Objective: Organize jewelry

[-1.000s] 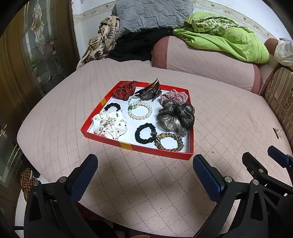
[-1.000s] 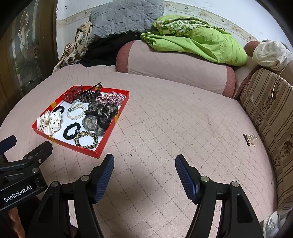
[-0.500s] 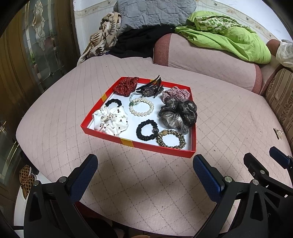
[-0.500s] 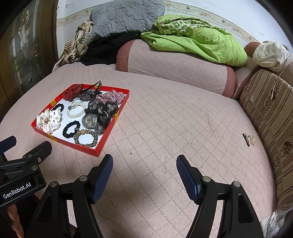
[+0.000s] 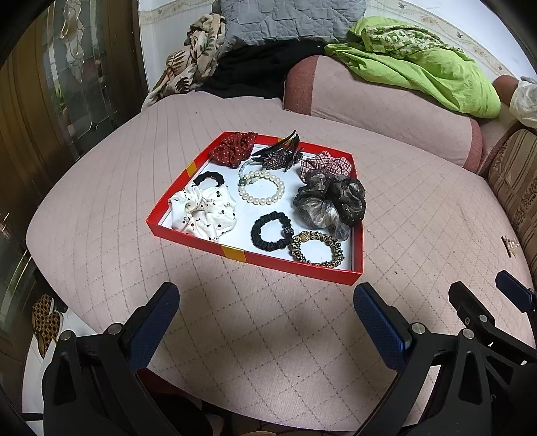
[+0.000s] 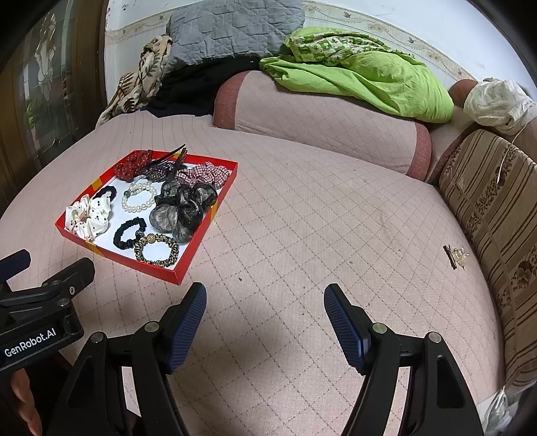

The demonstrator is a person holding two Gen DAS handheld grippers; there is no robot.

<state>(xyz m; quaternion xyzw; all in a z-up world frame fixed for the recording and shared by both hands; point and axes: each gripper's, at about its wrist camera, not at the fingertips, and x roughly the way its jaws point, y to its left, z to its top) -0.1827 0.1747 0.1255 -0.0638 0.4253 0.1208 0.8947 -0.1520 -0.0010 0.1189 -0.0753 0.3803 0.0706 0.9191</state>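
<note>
Both views evenly lit, soft daylight-type, no harsh glare; bedspread (image 5: 268, 335) mid-bright, sharp thru centre; diffuse shadows under left gripper (image 5: 265, 315) & right gripper (image 6: 265, 312), cast fwd onto quilt; strong fisheye bend w/ black vignette at corners; dark wood/glass door (image 5: 67, 100) dim, faint reflections; wall (image 6: 402, 20) near-blown at top; slight softness at rims.

Home bedroom: quilted bed (image 6: 335, 234), pillows (image 6: 235, 30)
</note>
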